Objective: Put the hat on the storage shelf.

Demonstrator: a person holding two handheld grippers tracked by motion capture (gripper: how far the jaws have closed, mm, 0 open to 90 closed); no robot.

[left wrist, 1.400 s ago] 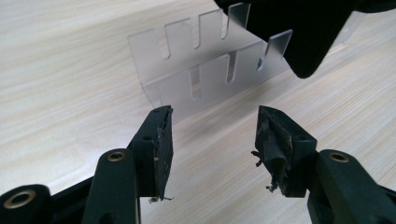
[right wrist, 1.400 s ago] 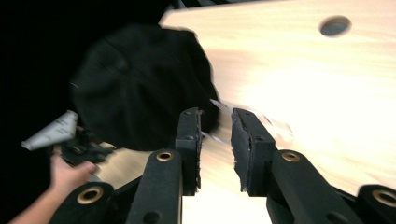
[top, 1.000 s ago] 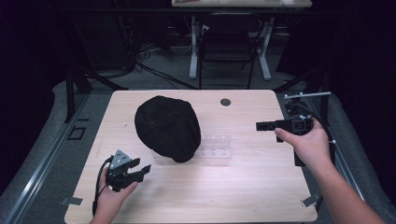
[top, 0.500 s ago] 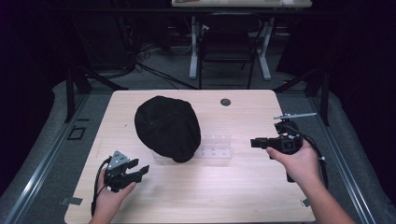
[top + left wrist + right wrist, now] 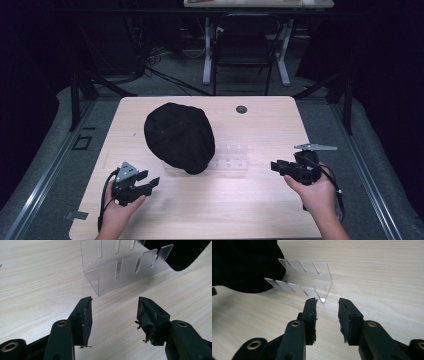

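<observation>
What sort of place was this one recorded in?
Probably a lab or studio set up for recording: a light wooden table ringed by dark drapes, cables on the grey floor, and another desk behind. A person holds the left gripper and right gripper.

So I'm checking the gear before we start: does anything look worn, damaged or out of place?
Yes. The left hand-held gripper has frayed pads, with shreds hanging off. Also, the black cap lies over one end of the clear slotted rack.

High view looks down on the table (image 5: 210,200); both gripper views sit low, sharing the clear rack (image 5: 125,267)
</observation>
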